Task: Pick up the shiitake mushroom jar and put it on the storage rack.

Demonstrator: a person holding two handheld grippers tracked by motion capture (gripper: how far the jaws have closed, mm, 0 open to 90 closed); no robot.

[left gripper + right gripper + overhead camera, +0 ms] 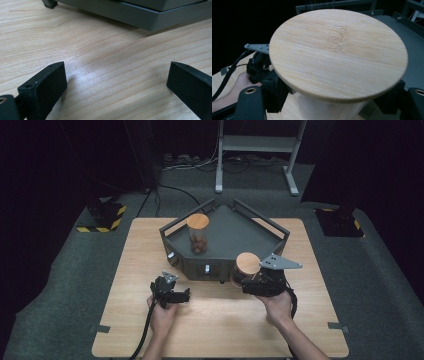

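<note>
One jar [246, 268] sits pinched between the right gripper [260, 281] jaws just outside the tray [240, 232] front wall, so keep it upright and lift clear of that wall, while the left gripper [170, 290] rests spread and empty.

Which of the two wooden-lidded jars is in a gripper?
The jar at the tray's front edge, clamped by the right gripper; the other jar stands inside the tray.
</note>
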